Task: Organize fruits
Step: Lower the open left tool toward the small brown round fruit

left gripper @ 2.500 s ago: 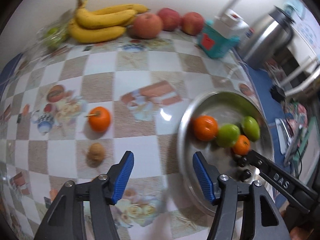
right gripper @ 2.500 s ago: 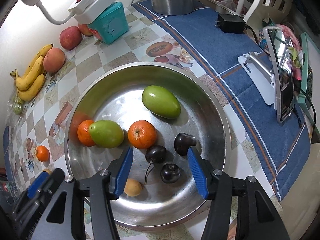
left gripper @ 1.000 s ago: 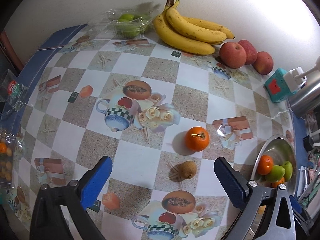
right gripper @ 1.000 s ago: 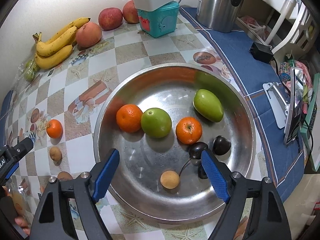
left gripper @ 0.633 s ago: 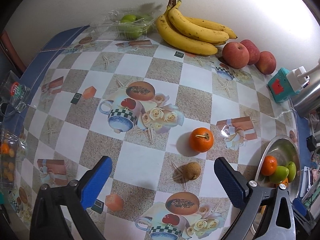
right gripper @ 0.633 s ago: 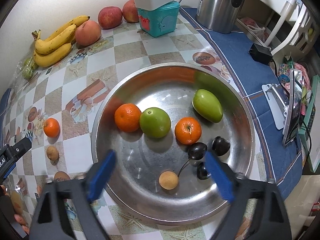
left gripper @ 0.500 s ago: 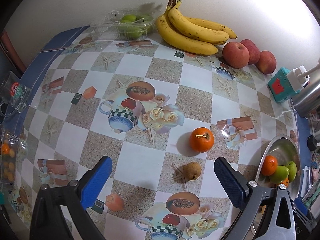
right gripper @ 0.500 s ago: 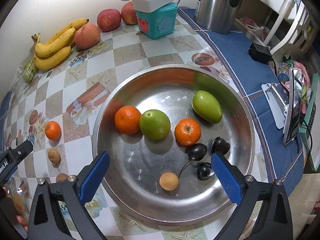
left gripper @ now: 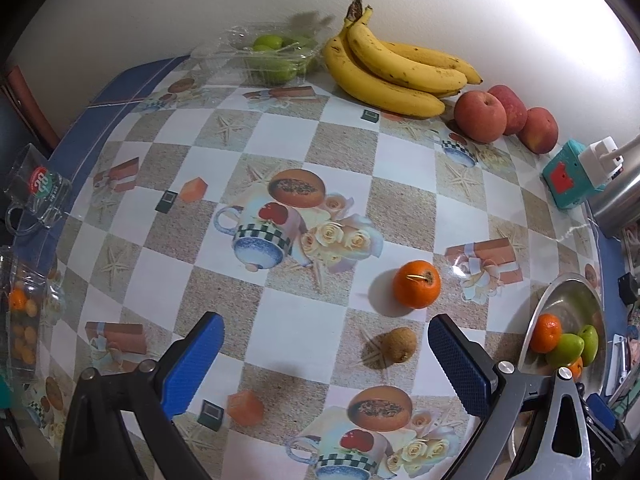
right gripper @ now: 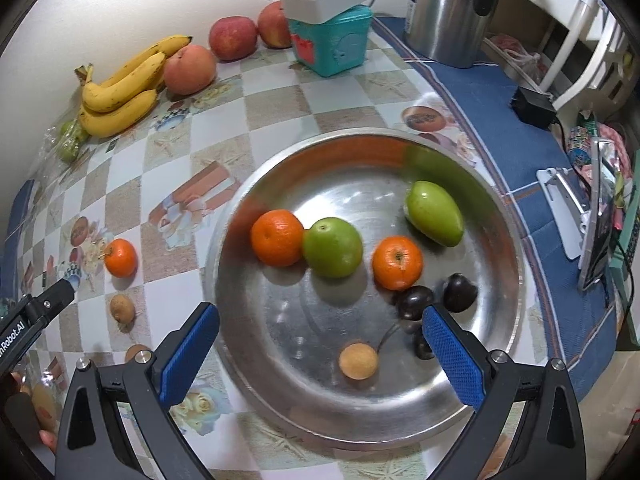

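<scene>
A steel bowl (right gripper: pixel 472 412) holds two tangerines, two green fruits, dark cherries and a small tan longan (right gripper: pixel 358 361). My right gripper (right gripper: pixel 320 354) hangs wide open above the bowl's near half, nothing between its blue pads. On the patterned tablecloth a loose tangerine (left gripper: pixel 416 284) and a brown longan (left gripper: pixel 399 345) lie left of the bowl (left gripper: pixel 568 292). My left gripper (left gripper: pixel 326 364) is wide open above the cloth, the brown longan just inside its right finger, untouched.
Bananas (left gripper: pixel 394 74), red apples (left gripper: pixel 480 117) and a clear box of green fruit (left gripper: pixel 276 56) line the back wall. A teal box with a power strip (right gripper: pixel 330 36) and a steel kettle (right gripper: pixel 452 8) stand at the back right. A glass mug (left gripper: pixel 36 196) sits at the left edge.
My right gripper's jaws have spread wider over the bowl. The left gripper has stayed over the cloth, open as before.
</scene>
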{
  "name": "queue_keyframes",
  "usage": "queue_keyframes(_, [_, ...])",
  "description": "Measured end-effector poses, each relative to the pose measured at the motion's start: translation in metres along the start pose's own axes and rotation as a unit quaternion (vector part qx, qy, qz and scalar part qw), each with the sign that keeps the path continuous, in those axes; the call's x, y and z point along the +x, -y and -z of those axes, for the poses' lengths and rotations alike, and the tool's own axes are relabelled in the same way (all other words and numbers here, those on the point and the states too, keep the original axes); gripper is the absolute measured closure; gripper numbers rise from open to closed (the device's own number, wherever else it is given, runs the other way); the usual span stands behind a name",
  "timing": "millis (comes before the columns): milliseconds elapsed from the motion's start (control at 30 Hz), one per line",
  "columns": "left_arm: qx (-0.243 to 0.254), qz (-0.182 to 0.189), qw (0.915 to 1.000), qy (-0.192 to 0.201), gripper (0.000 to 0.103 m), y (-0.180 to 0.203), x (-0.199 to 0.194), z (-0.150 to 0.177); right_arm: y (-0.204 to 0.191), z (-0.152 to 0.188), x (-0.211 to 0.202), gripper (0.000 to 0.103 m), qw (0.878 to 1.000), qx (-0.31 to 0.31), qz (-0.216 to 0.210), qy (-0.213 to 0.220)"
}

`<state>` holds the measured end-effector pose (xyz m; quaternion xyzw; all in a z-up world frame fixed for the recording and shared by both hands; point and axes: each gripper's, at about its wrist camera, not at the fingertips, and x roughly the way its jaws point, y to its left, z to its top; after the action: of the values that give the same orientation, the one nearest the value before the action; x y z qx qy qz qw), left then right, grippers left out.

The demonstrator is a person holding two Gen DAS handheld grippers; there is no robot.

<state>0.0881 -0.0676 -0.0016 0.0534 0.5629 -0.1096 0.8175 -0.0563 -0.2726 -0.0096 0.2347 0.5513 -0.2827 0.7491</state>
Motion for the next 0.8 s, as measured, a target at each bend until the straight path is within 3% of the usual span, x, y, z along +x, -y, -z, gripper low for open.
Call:
queue_keyframes(267, [-0.024, -0.029, 0.9993, 0.002, 0.0, -0.029, 0.001, -0.004, -0.036, 0.006, 0.0, 0.002, 0.998, -0.036, -0.05, -0.011])
queue_keyframes(500, [-0.048, -0.03, 0.9984, -0.004, 0.0, -0.045, 0.004, -0.006, -0.066, 0.011, 0.001, 0.002, 0.996, -0.074, -0.054, -0.014])
queue_keyframes(800, [-0.035, -0.016, 0.9984, -0.041, 0.0, -0.028, 0.03, 0.0, -0.077, 0.008, 0.015, 0.002, 0.996, -0.081, -0.04, -0.016])
